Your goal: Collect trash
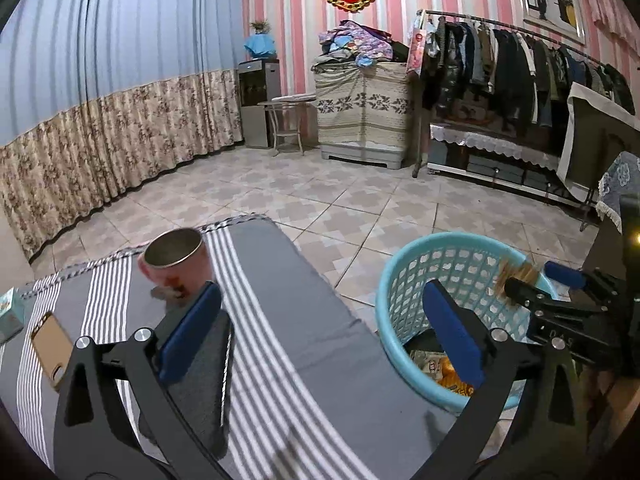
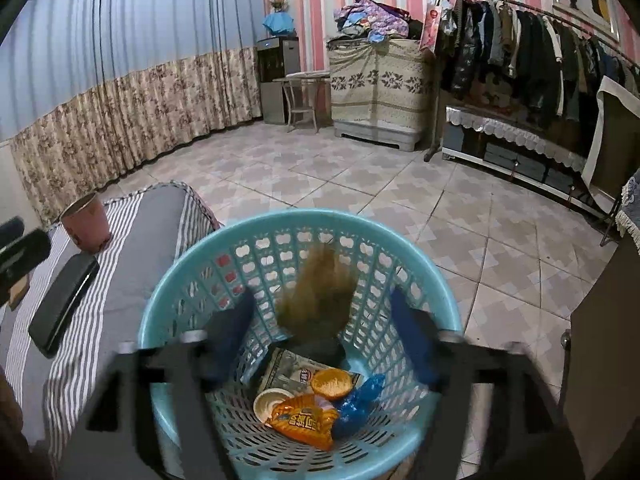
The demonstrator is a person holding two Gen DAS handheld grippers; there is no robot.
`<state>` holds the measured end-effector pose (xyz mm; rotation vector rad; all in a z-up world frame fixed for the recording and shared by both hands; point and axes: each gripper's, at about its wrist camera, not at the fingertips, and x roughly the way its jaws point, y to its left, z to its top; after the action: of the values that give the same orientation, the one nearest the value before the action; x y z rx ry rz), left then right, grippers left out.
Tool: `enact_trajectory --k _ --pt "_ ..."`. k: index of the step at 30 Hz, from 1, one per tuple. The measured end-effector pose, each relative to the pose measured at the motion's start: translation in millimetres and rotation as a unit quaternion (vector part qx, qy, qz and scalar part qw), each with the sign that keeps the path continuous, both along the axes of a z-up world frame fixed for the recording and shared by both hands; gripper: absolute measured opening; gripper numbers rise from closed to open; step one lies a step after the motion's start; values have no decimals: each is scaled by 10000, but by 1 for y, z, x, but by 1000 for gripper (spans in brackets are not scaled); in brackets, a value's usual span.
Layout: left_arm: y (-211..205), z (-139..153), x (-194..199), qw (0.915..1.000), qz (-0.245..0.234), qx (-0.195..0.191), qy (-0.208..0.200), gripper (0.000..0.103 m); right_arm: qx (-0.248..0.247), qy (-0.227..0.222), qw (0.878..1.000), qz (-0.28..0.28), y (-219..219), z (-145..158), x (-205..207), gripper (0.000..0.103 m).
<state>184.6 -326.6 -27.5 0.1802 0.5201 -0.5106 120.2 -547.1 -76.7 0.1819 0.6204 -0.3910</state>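
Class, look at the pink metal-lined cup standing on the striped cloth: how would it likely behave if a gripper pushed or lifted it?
The cup looks rigid and empty, so probably light. Standing upright on soft cloth, a sideways push would likely tip it. Its round wall might then roll.

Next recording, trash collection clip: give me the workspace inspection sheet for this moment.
Surface: bench with a grey and white striped cover, beside tiled floor.
Job's things: blue basket standing by the bench, holding an orange snack wrapper, round lids, a blue bag; a blurred brown item is in mid-air over it, touching neither pad.
Clutter: pink cup, phone in a tan case, black case, small box at the bench's edge.
Grippers: left gripper open, nothing between its pads; right gripper open over the basket.
Cables: nothing seen.
Surroundings: curtains, clothes rack, covered cabinet, water dispenser.
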Motion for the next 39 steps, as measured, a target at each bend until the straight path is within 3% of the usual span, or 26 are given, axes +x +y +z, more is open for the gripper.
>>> enact_trajectory --k 3,5,11,22,27,39 --pt "12 0 -2 9999 109 -23 14 98 -51 -1 10000 1 -1 3 0 79" --pt "21 -1 -4 9998 178 -42 23 98 -72 3 10000 -30 0 5 1 88" --pt "60 5 -13 9988 440 -185 45 98 -154 -156 9998 20 9 13 -6 97" --pt "157 22 -57 9939 1069 -276 -69 98 -326 -620 9926 996 92 53 -44 98" --pt "196 26 -78 9911 1323 -108 -129 98 -318 -676 9874 1391 147 57 -66 99" --pt "266 32 -137 9850 1615 -478 -368 98 -243 -831 9842 1542 217 64 -104 99"
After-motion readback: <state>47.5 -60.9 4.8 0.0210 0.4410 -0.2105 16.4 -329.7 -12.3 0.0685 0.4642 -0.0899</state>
